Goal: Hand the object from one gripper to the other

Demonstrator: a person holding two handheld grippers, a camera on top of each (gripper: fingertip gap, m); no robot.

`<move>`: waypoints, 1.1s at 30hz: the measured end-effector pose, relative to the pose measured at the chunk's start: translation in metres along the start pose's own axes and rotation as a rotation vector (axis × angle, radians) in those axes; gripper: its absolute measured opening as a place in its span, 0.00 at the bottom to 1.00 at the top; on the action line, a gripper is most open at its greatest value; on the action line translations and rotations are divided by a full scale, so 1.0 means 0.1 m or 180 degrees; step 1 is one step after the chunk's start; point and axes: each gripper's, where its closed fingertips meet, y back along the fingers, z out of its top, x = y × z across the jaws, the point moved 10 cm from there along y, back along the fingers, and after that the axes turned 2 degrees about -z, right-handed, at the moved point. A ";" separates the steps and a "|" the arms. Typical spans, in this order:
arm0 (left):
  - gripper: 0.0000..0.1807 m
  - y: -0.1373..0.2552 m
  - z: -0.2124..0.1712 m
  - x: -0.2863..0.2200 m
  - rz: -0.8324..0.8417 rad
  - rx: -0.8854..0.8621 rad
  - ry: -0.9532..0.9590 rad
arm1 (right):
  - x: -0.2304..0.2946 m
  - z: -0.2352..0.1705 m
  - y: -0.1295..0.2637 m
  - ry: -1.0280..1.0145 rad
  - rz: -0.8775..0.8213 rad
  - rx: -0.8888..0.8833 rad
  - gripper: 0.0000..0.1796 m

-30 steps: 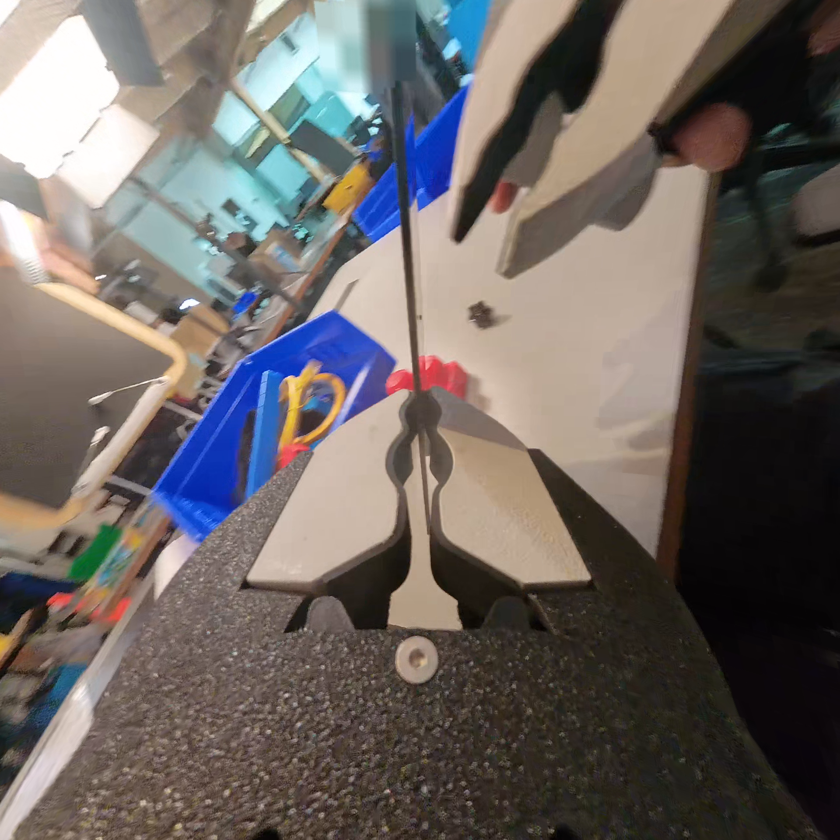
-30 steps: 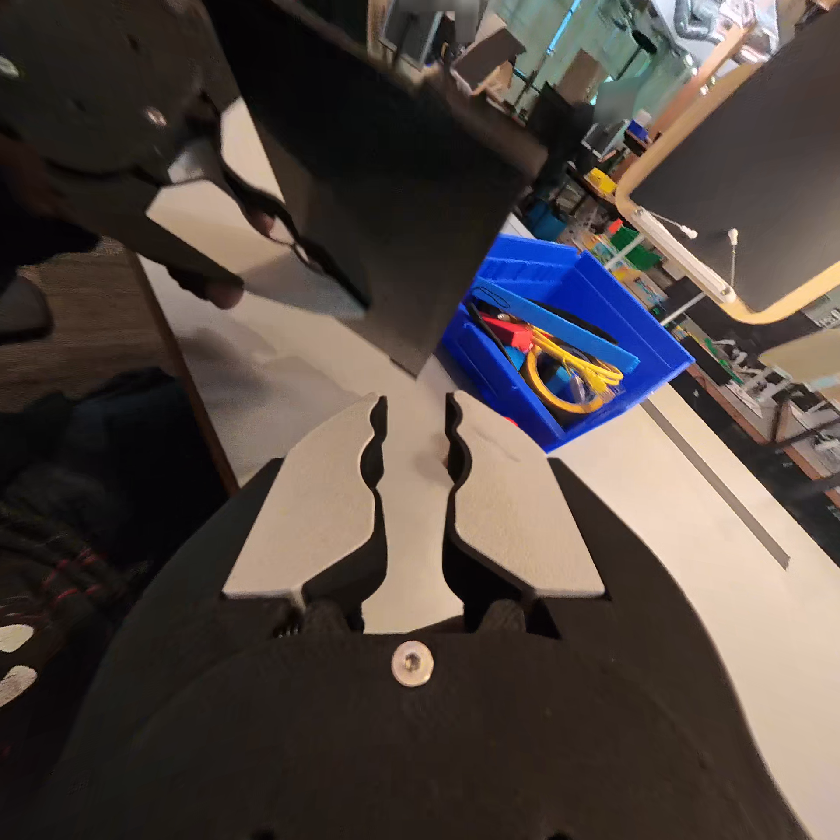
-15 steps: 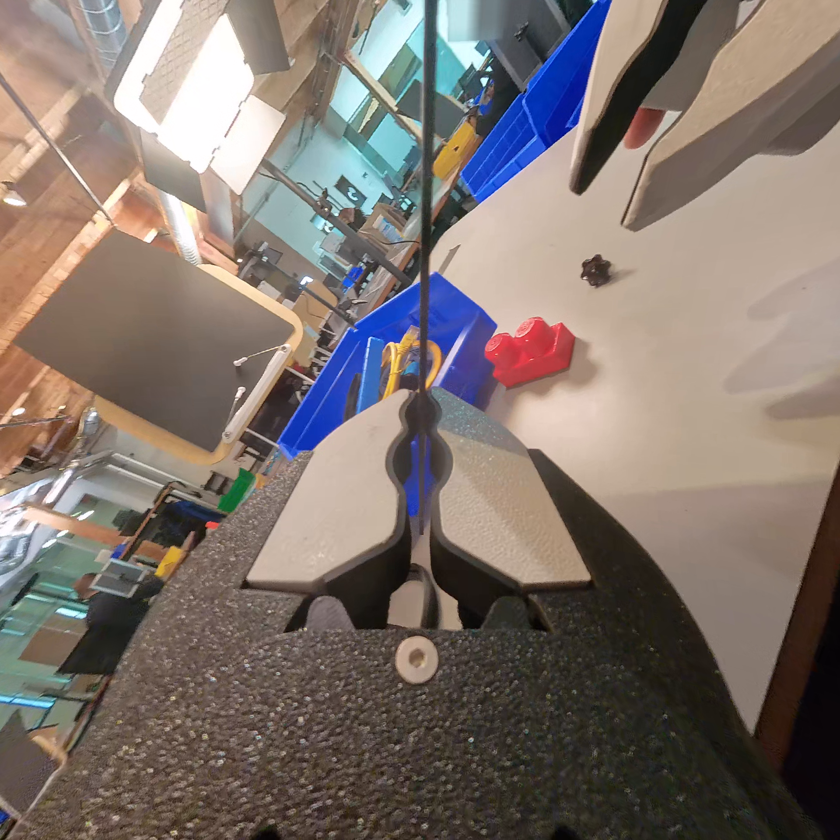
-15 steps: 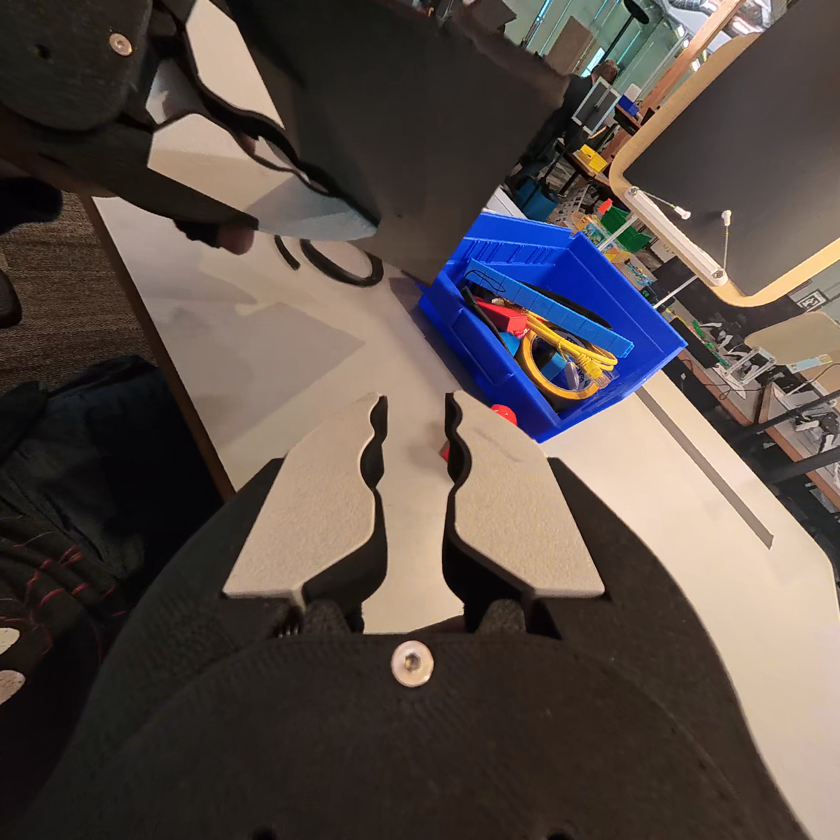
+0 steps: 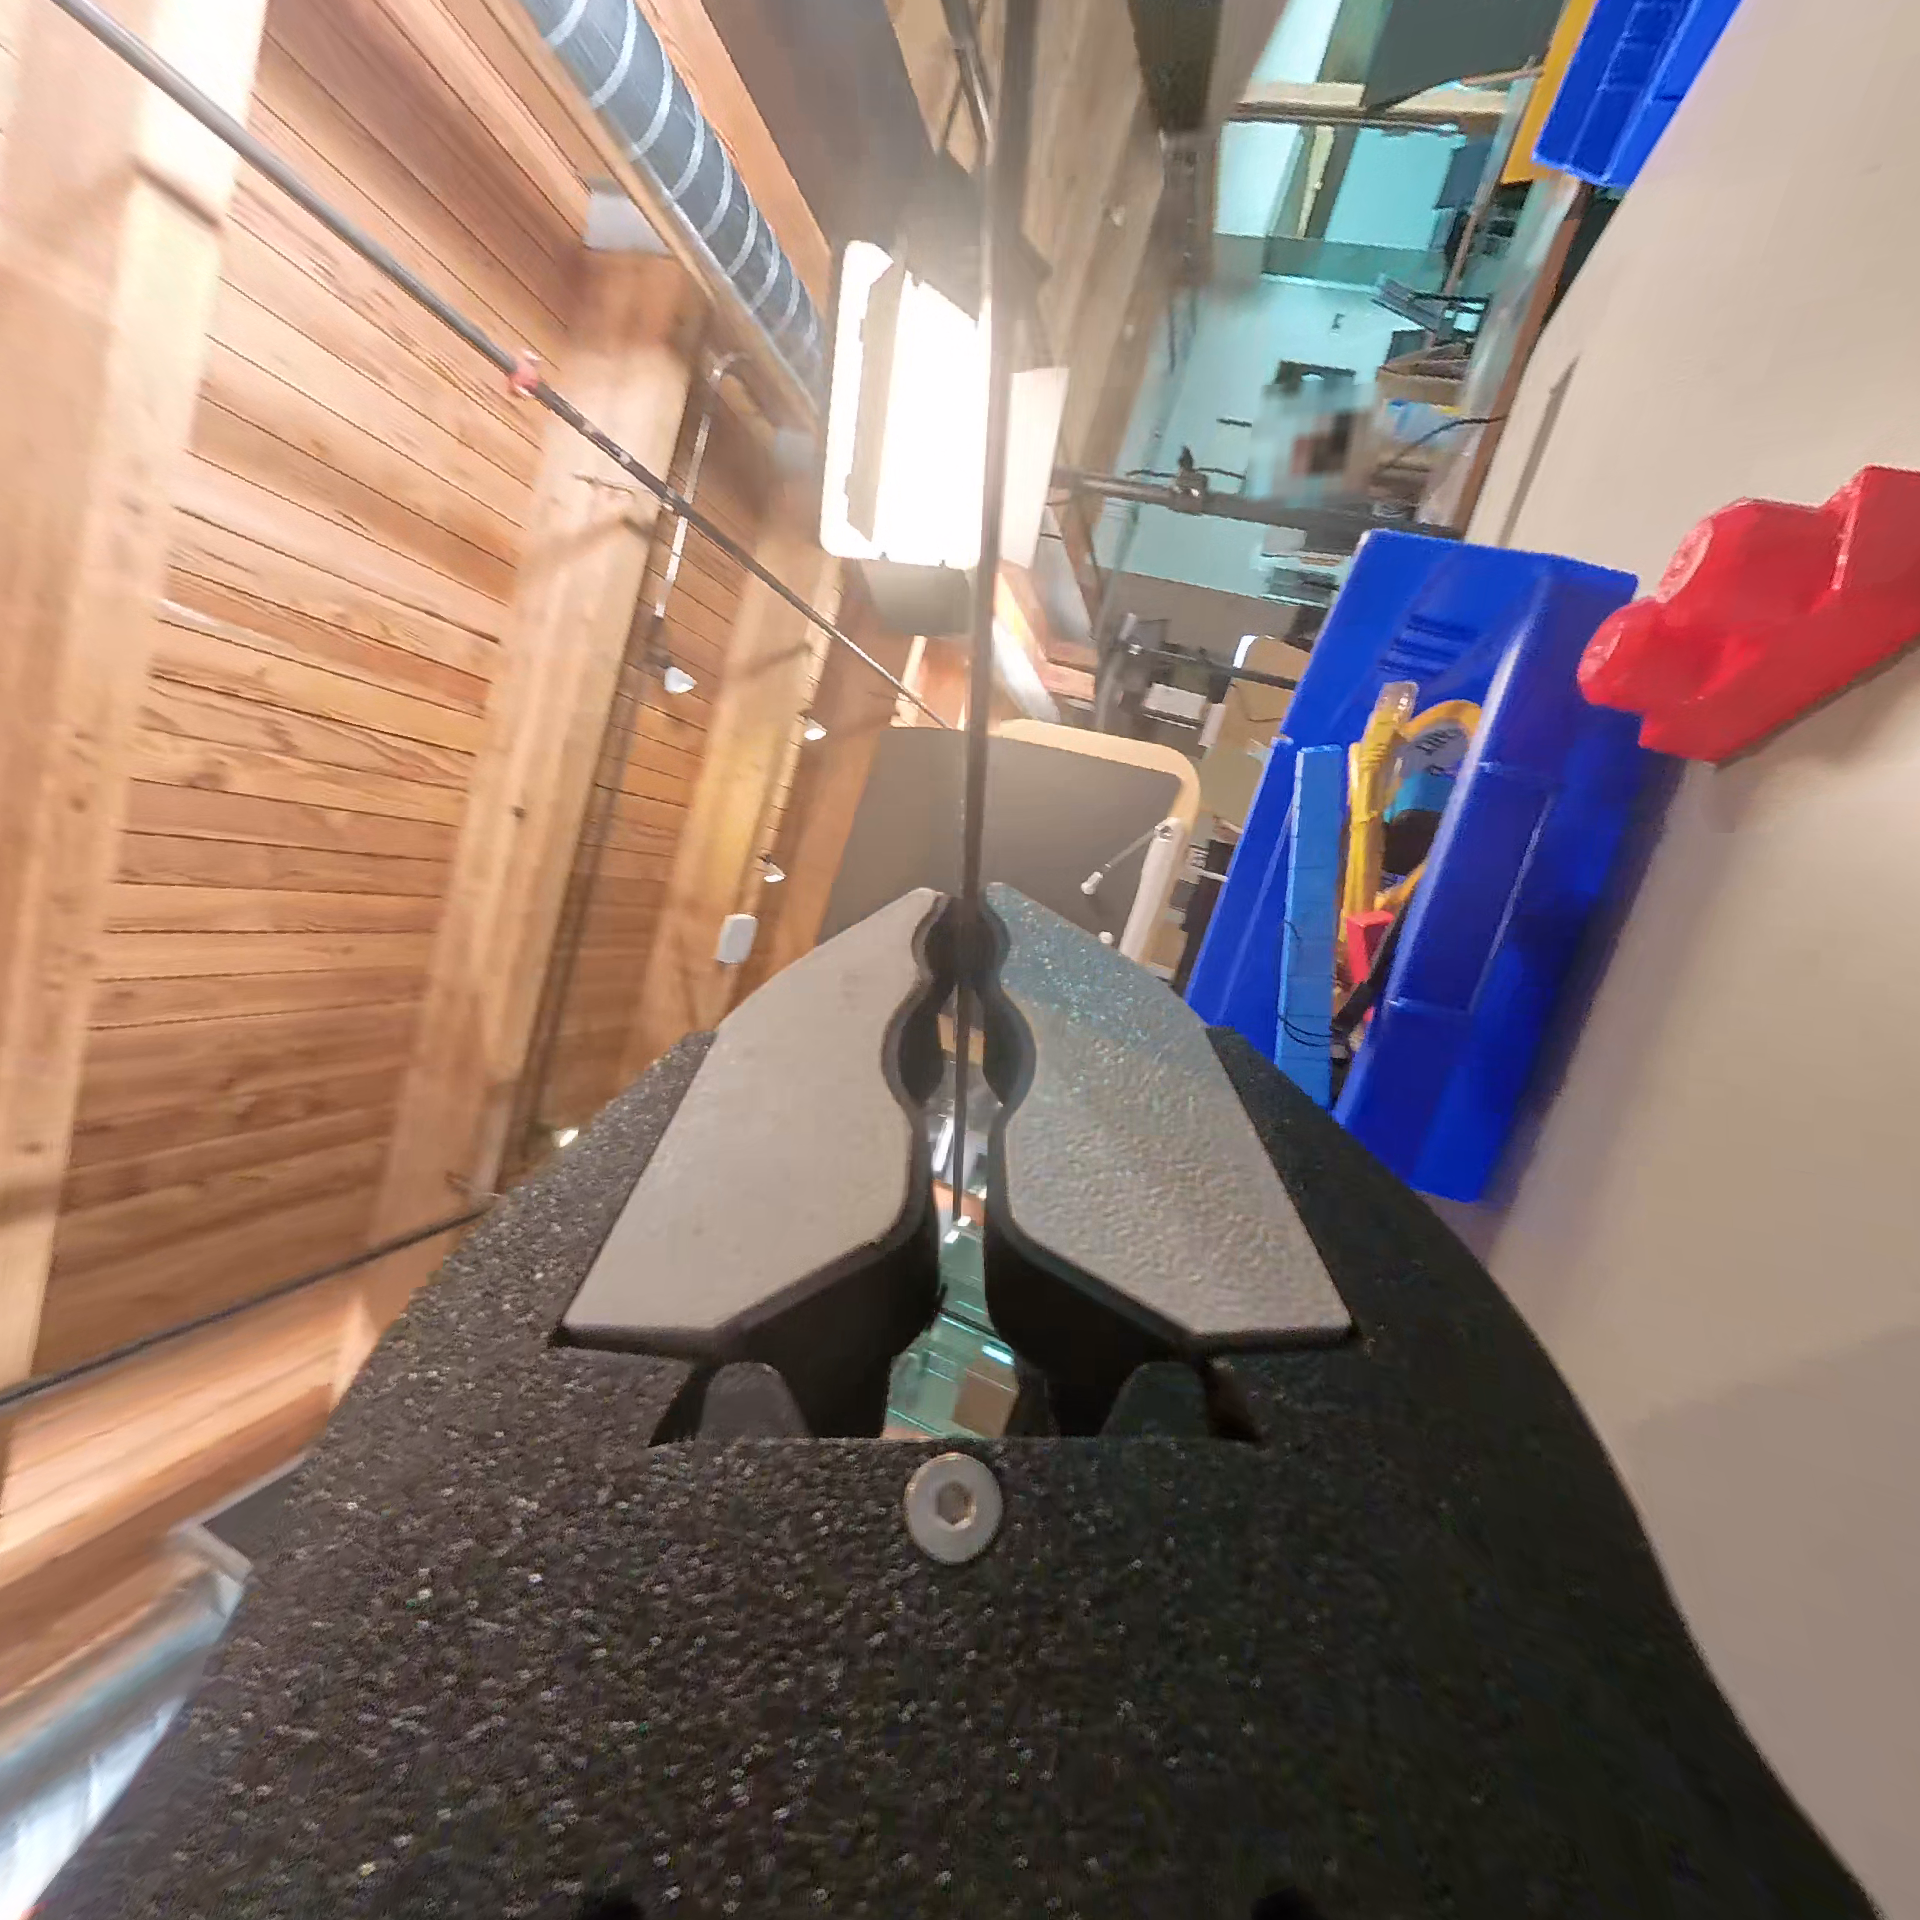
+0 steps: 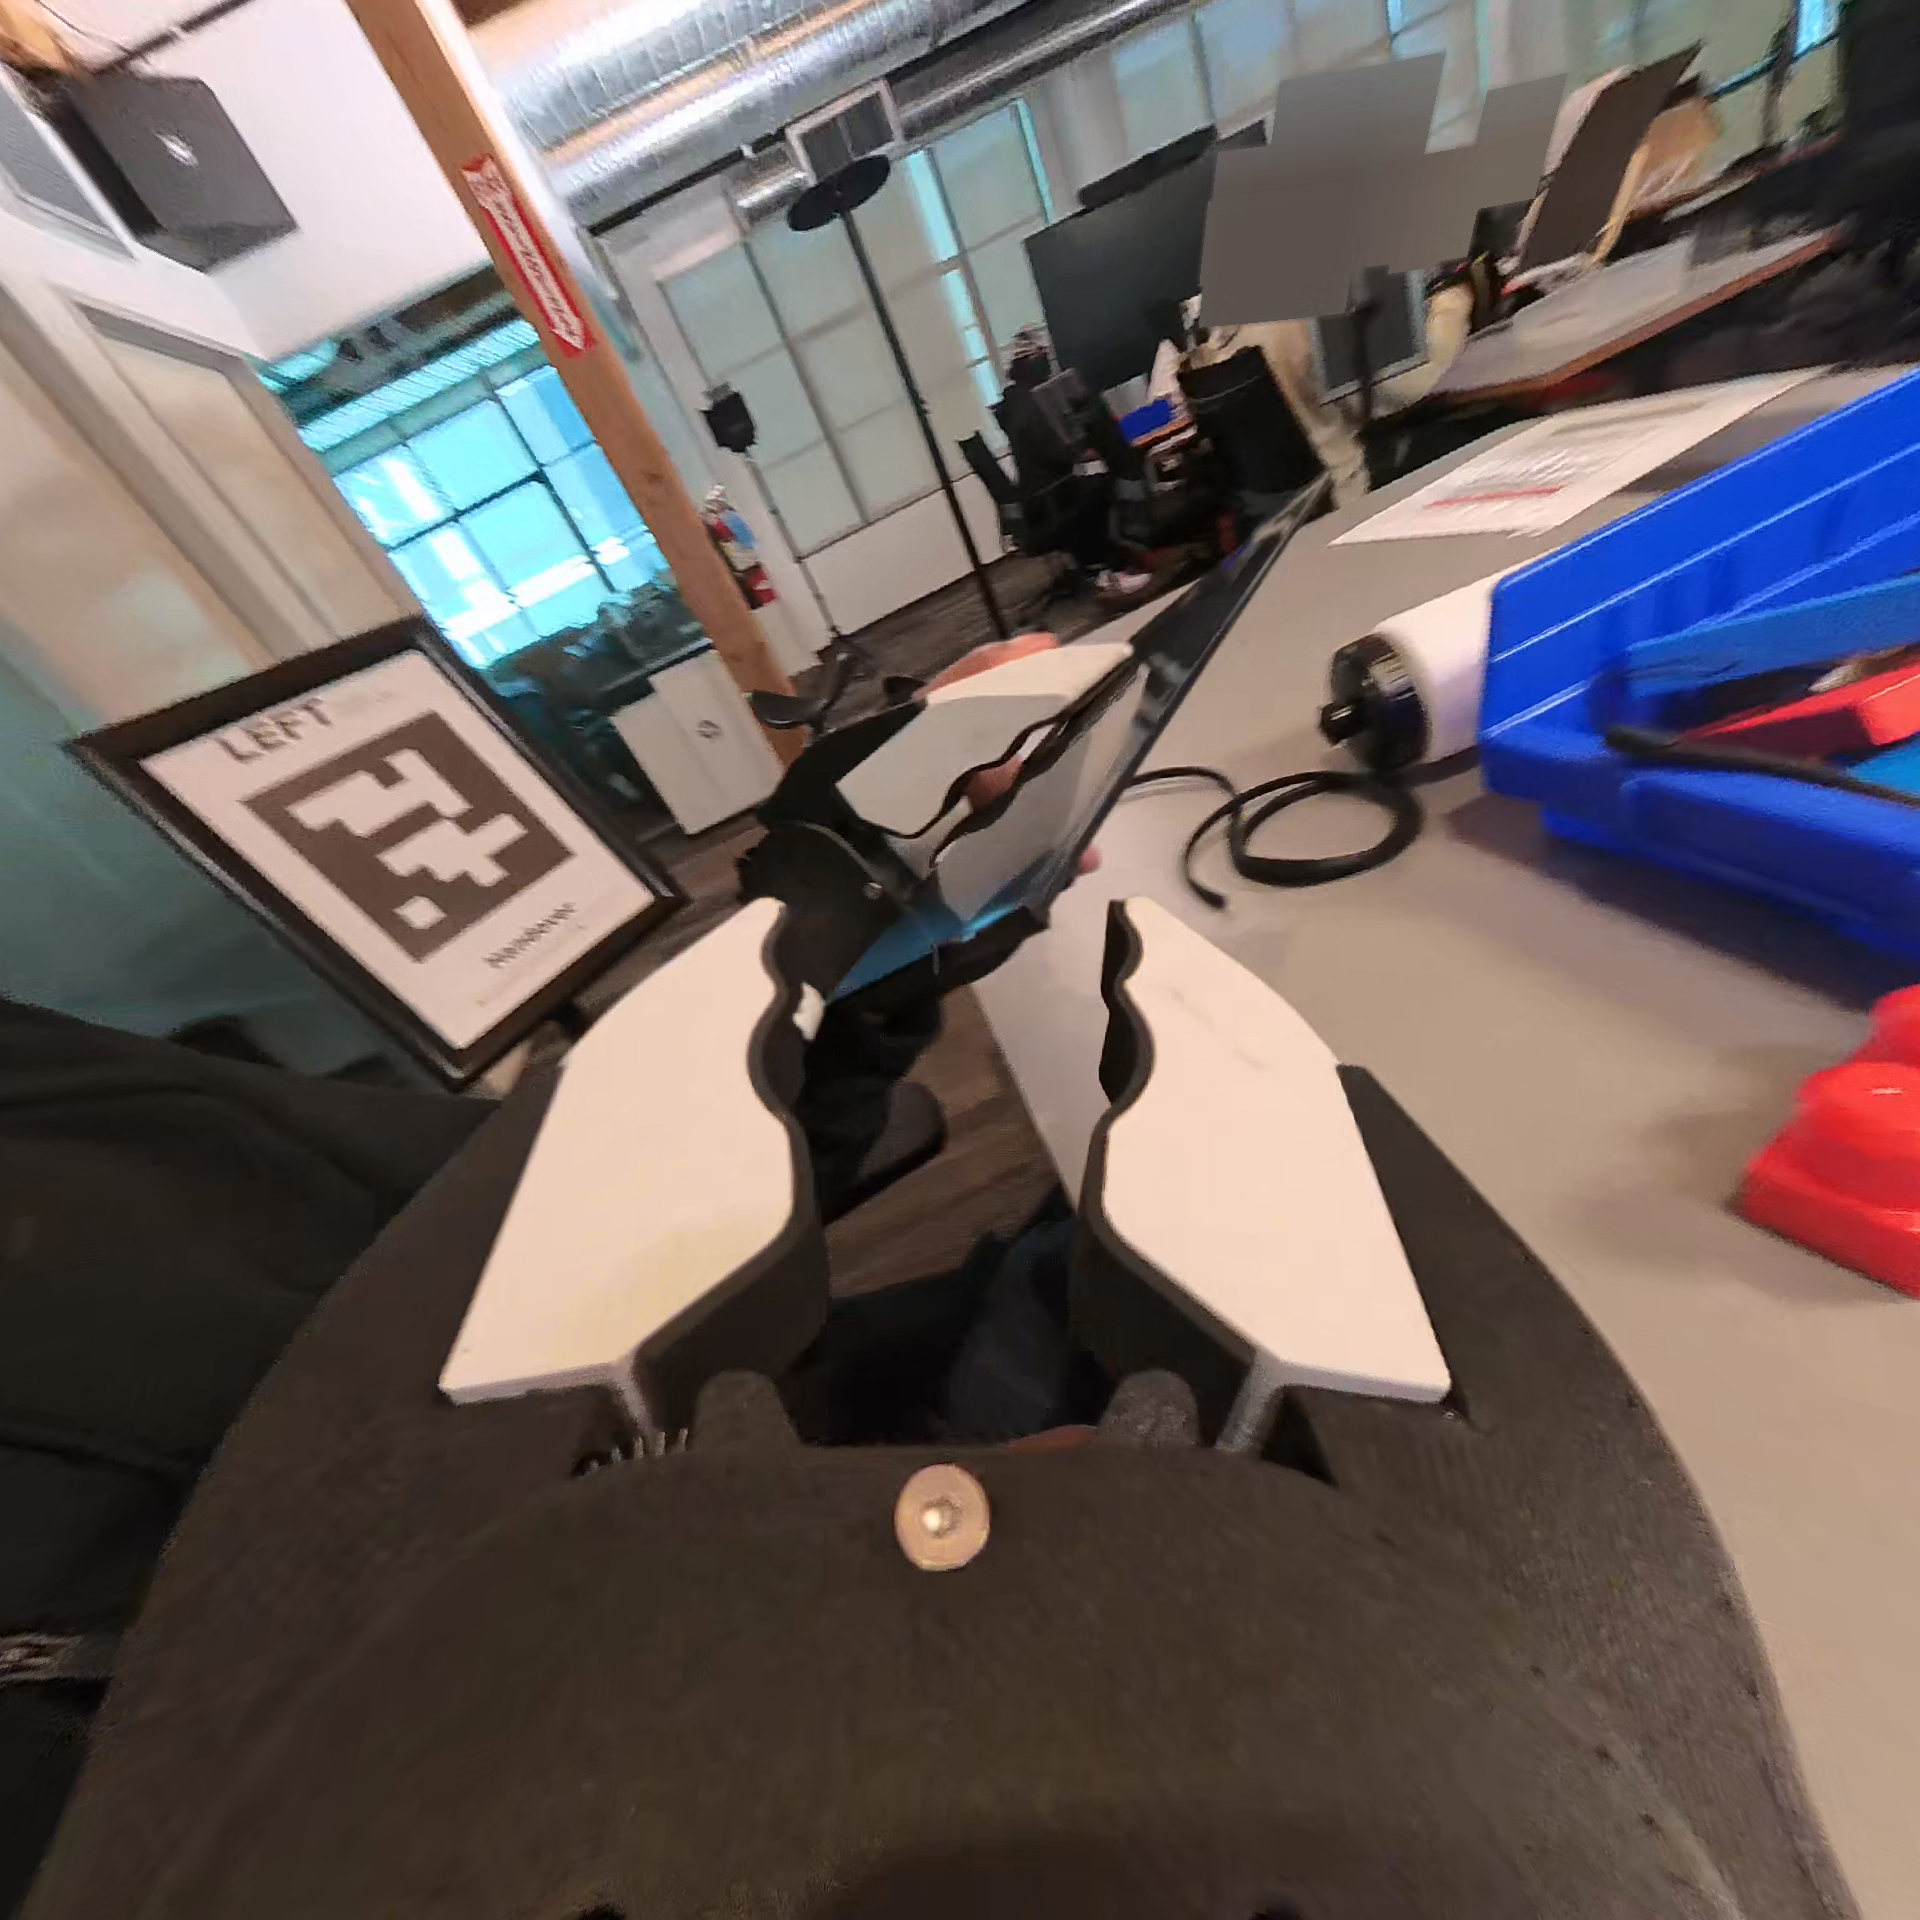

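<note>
My left gripper is shut on a thin black sheet, which shows edge-on as a dark line running up from the fingertips. In the right wrist view the same left gripper is farther off, above the table's near edge, with the sheet slanting up to the right out of it. My right gripper is open and empty. Its jaws stand wide apart, just short of the sheet's lower corner and not touching it.
On the grey table are a red brick, a blue bin of cables and parts, a black cable loop and a white roll. A framed marker sign stands at the left. The brick and bin show in the left wrist view. The tips of one gripper are about 11 cm away from the tips of the other.
My right gripper has opened wider and turned to face the left gripper and the sheet. My left gripper has tilted up and away, still gripping the sheet; the right gripper has left its view.
</note>
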 end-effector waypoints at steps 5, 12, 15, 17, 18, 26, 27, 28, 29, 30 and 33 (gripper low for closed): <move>0.01 0.00 0.08 -0.05 0.0253 -0.0049 -0.0225 | 0.02 -0.09 -0.14 -0.0571 0.0402 -0.0091 0.23; 0.20 0.03 0.02 0.06 -0.0320 -0.0449 0.0749 | -0.13 -0.05 0.00 -0.0110 -0.0268 -0.0296 0.01; 0.25 0.11 -0.04 0.24 -0.0758 -0.0800 0.1516 | -0.09 0.04 0.12 0.0306 -0.0288 -0.0470 0.00; 0.25 0.19 -0.11 0.41 -0.0720 -0.1117 0.2110 | -0.07 0.09 0.19 0.0557 -0.0417 -0.0492 0.00; 0.25 0.23 -0.15 0.50 -0.0635 -0.1292 0.2430 | -0.07 0.11 0.22 0.0634 -0.0452 -0.0498 0.00; 0.35 0.19 -0.50 0.65 -0.1314 -0.1662 0.4684 | 0.06 0.16 0.34 0.0870 0.0134 -0.0575 0.00; 0.34 0.18 -0.47 0.63 -0.1505 -0.1792 0.4850 | 0.07 0.14 0.33 0.0891 0.0212 -0.0546 0.00; 0.33 0.17 -0.43 0.62 -0.1716 -0.1895 0.4962 | 0.09 0.13 0.31 0.0911 0.0277 -0.0520 0.00; 0.30 0.15 -0.38 0.59 -0.1950 -0.1912 0.5006 | 0.09 0.11 0.29 0.0926 0.0317 -0.0498 0.00; 0.26 0.14 -0.33 0.55 -0.2142 -0.1832 0.4949 | 0.09 0.10 0.27 0.0934 0.0315 -0.0471 0.00; 0.10 0.15 -0.25 0.54 -0.2082 -0.1784 0.4555 | -0.03 0.11 0.27 0.0802 -0.0164 -0.0500 0.06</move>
